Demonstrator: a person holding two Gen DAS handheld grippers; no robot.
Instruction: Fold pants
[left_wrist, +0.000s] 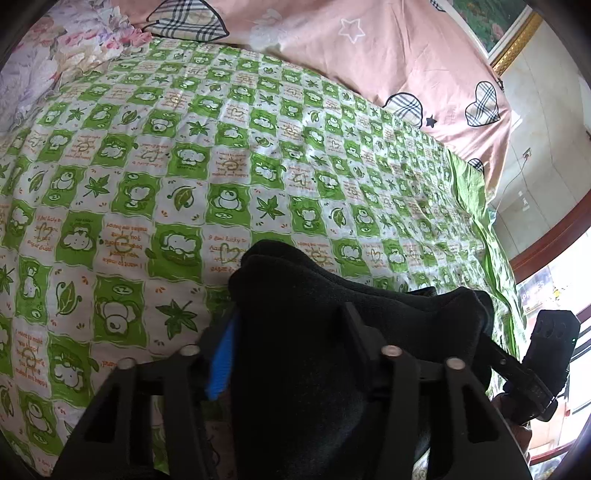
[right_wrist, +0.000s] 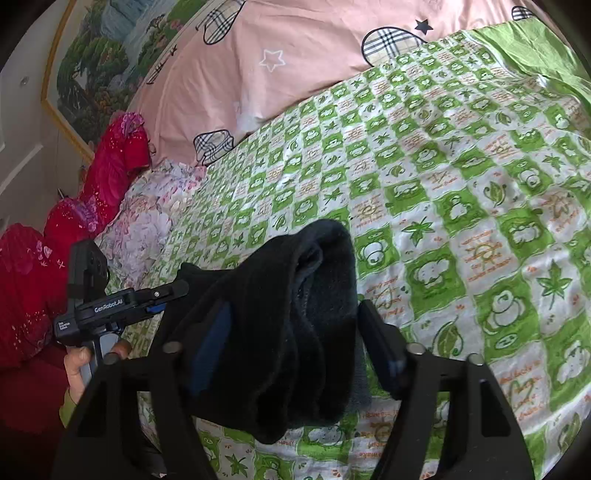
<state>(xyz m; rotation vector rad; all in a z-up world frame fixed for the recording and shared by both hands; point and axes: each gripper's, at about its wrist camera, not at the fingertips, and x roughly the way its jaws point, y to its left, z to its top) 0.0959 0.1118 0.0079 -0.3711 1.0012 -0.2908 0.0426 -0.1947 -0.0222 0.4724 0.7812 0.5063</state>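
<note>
Black fleece pants (left_wrist: 295, 332) bunched, pinched in my left claw (left_wrist: 291, 332) and right claw (right_wrist: 295, 332) over the near green-checked bedsheet (left_wrist: 184, 166); folding looks unfinished.

Pants (right_wrist: 280, 325): thick black fleecy cloth, matt and a bit fuzzy. Green checked bedsheet (left_wrist: 258, 155): thin printed cotton-looking cloth, lightly wrinkled. Pink duvet (left_wrist: 369, 48): smooth, soft cloth. Right gripper (right_wrist: 291, 343) and left gripper (left_wrist: 291, 354): matt black plastic, dull metal pins at the joints. Picture frame (left_wrist: 517, 44): glossy gilt.
</note>
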